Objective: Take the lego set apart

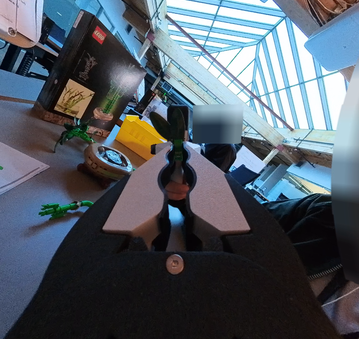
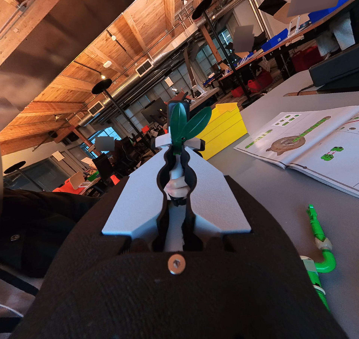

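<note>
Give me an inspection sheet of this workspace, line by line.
Surface: grey table, mostly bare.
Job's things: leaf piece held between both grippers; round base, leafy stalk and bent green stalk lying apart on the table.
Clutter: set's box standing, yellow bin, open instruction booklet.
Grippers: left hand-held gripper and right hand-held gripper both shut on the leaf piece's green stem, facing each other.
Cables: one dark cable running from a black device at the table's far edge.
Surroundings: workshop hall, skylight, wooden ceiling, other benches, people in the background.
</note>
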Tool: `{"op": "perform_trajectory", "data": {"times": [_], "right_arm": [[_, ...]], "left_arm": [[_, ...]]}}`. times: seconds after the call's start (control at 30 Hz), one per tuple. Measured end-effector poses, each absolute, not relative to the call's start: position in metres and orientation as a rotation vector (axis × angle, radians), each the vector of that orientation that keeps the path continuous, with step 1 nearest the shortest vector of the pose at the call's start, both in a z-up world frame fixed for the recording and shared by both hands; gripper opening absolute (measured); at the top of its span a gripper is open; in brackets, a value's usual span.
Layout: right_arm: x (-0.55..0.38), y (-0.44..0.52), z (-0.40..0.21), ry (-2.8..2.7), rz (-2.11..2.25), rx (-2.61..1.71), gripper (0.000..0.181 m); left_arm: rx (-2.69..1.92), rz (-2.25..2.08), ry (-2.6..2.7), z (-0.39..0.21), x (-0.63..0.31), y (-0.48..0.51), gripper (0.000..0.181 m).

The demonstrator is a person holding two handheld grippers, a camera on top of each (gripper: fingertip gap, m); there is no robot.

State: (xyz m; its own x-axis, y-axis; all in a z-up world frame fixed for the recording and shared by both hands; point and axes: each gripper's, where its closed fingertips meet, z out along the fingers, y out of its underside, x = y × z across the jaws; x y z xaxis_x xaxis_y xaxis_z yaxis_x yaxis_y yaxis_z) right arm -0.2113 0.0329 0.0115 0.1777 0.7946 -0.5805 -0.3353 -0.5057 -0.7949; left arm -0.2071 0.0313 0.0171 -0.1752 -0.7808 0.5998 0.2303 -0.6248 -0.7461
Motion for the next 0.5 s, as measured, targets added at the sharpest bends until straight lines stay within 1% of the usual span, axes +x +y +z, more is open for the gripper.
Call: {"op": "perform_trajectory", "data": {"times": [0.5], "right_arm": [[-0.205, 0.031, -0.013, -0.529, 1.504, -1.702, 0.006]], "left_arm": [[-1.529, -1.858, 0.822, -0.009, -0.202, 0.029, 0.006]]}}
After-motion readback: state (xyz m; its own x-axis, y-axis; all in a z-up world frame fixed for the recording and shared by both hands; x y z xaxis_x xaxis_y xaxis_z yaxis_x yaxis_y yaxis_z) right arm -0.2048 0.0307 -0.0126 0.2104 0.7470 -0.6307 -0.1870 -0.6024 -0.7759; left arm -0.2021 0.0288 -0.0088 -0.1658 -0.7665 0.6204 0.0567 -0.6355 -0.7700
